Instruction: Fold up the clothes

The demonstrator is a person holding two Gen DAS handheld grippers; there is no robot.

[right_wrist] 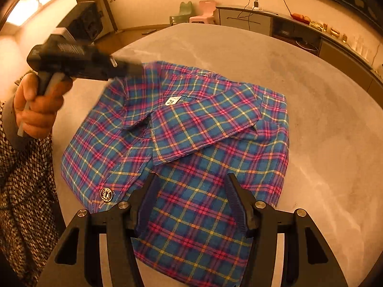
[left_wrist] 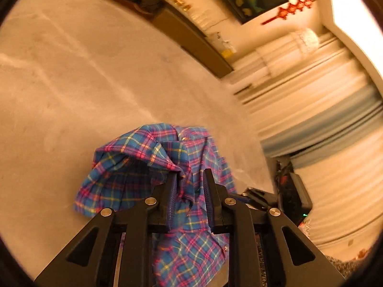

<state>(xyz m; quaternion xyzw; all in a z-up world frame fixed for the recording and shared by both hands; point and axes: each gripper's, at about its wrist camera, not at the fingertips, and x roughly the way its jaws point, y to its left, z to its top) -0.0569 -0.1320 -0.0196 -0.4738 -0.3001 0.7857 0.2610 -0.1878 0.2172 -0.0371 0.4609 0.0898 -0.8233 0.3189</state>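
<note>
The checked shirt (right_wrist: 182, 143) lies folded on the grey worktop (right_wrist: 323, 124); a small white tag (right_wrist: 172, 101) at its collar reads "25"; a gold button (right_wrist: 106, 194) shines near the front; the right hand-held gripper (right_wrist: 191, 205) gapes wide above the cloth; the left hand-held gripper (left_wrist: 189, 186) is partly closed with shirt cloth between its fingers.

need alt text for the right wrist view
A folded blue and pink plaid shirt lies on a grey table, with the right hand-held gripper open just above its near edge. At left, a hand holds the left hand-held gripper at the shirt's far corner.
</note>
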